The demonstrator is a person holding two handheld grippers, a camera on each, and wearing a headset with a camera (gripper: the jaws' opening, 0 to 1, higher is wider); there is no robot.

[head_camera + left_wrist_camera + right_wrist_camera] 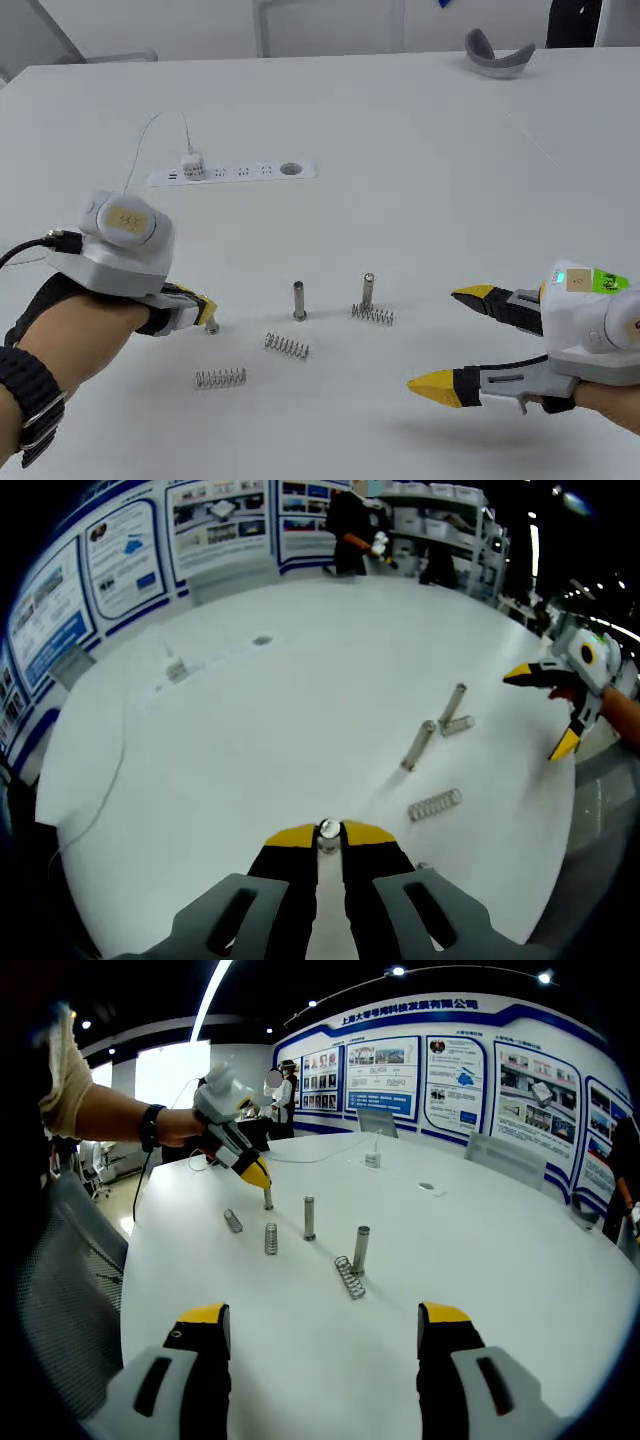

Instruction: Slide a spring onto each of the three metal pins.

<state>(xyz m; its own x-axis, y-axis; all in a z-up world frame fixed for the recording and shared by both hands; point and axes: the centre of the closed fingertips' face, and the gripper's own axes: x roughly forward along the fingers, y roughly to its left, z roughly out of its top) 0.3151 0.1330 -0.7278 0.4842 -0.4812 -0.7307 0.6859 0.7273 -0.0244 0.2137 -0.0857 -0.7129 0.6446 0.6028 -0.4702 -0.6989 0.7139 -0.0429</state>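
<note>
Two steel pins stand upright mid-table, one [299, 300] left of the other [367, 290]. A third pin [212, 325] stands at the left, and my left gripper [205, 311] is shut on its top [328, 832]. Three springs lie flat: one [373, 315] touches the right pin's base, one [287, 346] lies in front of the middle pin, and one [221, 378] is nearest the table's front. My right gripper [455, 340] hovers open to the right of the pins, holding nothing. The right gripper view shows its yellow fingertips [205, 1315] wide apart.
A white power strip [232, 172] with a plugged charger and cable lies behind the pins. A grey curved object [498, 55] rests at the far right. A chair [60, 1290] stands by the table edge near the right gripper.
</note>
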